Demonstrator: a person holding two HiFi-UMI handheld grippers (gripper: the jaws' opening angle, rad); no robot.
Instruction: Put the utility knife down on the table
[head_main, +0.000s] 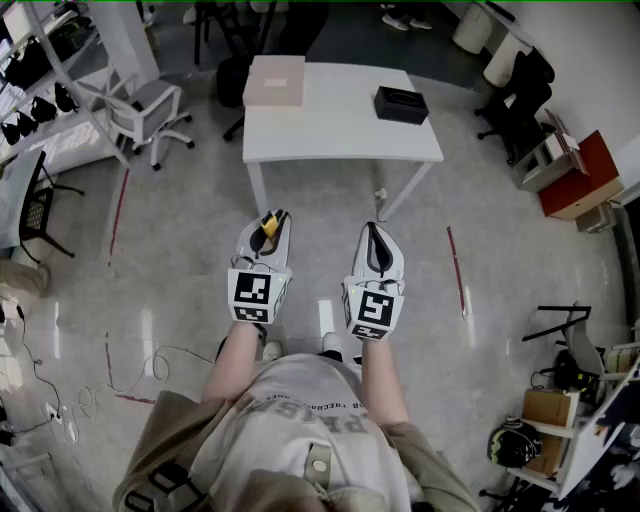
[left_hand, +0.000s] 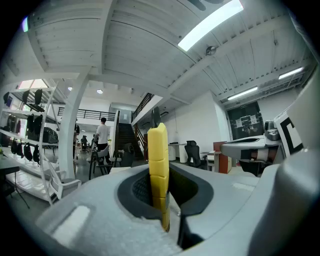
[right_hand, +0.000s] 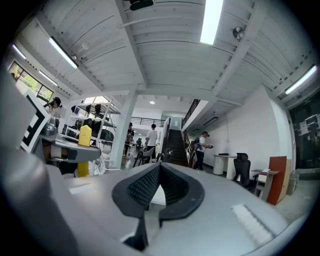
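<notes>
A yellow utility knife (left_hand: 159, 172) stands upright between the jaws of my left gripper (left_hand: 162, 192), which is shut on it. In the head view the same knife (head_main: 270, 223) shows at the tip of the left gripper (head_main: 272, 226), held over the floor just in front of the white table (head_main: 330, 125). My right gripper (head_main: 375, 238) is beside it, level, shut and holding nothing (right_hand: 158, 187). From the right gripper view the knife (right_hand: 85, 136) is visible at the far left, sticking out of the left gripper.
On the table lie a pink box (head_main: 275, 80) at the back left and a black box (head_main: 401, 104) at the back right. A grey office chair (head_main: 140, 110) stands left of the table. Shelves, a red cabinet (head_main: 580, 175) and cables on the floor ring the area.
</notes>
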